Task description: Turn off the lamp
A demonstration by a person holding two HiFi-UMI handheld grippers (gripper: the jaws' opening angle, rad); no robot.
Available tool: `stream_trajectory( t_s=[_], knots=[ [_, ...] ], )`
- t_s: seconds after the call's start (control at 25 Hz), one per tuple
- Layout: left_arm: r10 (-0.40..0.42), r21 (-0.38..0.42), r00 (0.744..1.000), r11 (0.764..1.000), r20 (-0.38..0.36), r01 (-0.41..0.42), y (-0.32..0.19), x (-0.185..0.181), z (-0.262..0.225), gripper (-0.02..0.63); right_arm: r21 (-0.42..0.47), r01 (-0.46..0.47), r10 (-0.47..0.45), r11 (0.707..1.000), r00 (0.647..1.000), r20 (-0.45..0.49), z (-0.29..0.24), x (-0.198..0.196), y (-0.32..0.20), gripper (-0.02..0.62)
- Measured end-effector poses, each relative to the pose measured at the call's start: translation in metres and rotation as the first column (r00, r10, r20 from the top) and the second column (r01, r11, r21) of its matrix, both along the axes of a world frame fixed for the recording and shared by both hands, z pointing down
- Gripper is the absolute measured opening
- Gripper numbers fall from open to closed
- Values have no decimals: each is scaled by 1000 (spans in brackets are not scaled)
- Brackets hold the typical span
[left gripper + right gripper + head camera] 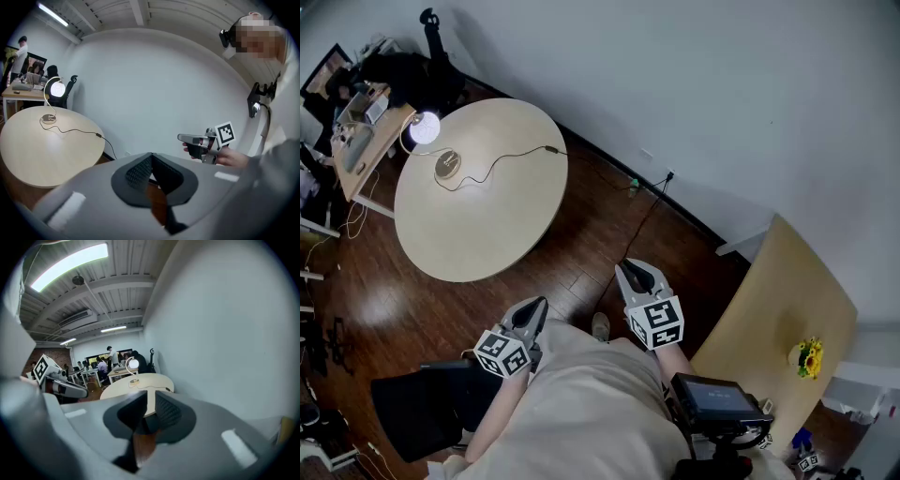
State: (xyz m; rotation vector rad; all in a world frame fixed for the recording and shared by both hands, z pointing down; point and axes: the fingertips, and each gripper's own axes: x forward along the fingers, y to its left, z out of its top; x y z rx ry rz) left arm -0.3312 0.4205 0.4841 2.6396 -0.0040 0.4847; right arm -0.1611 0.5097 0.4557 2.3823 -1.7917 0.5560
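The lamp (pixel 425 127) is lit, a white globe on a curved stem with a round base (pixel 447 165), at the far left of a round pale table (pixel 487 225). Its black cord (pixel 511 156) runs right across the tabletop and off the edge. Both grippers hover over the wooden floor, well short of the table. My left gripper (pixel 536 307) has its tips together with nothing held. My right gripper (pixel 630 269) stands slightly open and empty. The left gripper view shows the lamp (pixel 56 88) far off at left. In the right gripper view, the lamp (pixel 133 363) lies straight ahead beyond the jaws.
A second pale table (pixel 787 291) with sunflowers (pixel 811 357) stands at the right. A cluttered desk (pixel 361 141) sits behind the lamp, with people at desks (pixel 101 366) beyond. A black bag or seat (pixel 422 403) lies low left. The wall (pixel 694 103) runs behind the tables.
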Motion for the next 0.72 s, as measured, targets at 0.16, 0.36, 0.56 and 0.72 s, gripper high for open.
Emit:
stream_trajectory(
  t_s=[0.16,0.36,0.56,0.72],
  knots=[
    [-7,19,1000,1000,10,7,0,3,0,-23,-1,-13,14,1000,1000,10,3,10,6,51],
    [-2,13,1000,1000,7,2,-11,10,5,-21,-9,-8,8,1000,1000,16,9,17,-14,49],
    [21,-17,1000,1000,0,-21,-33,27,14,-20,-30,-1,2,1000,1000,27,16,18,-43,49],
    [75,-20,997,997,-20,-76,-69,60,12,-18,-62,-16,18,998,999,33,20,40,-77,49]
  ],
)
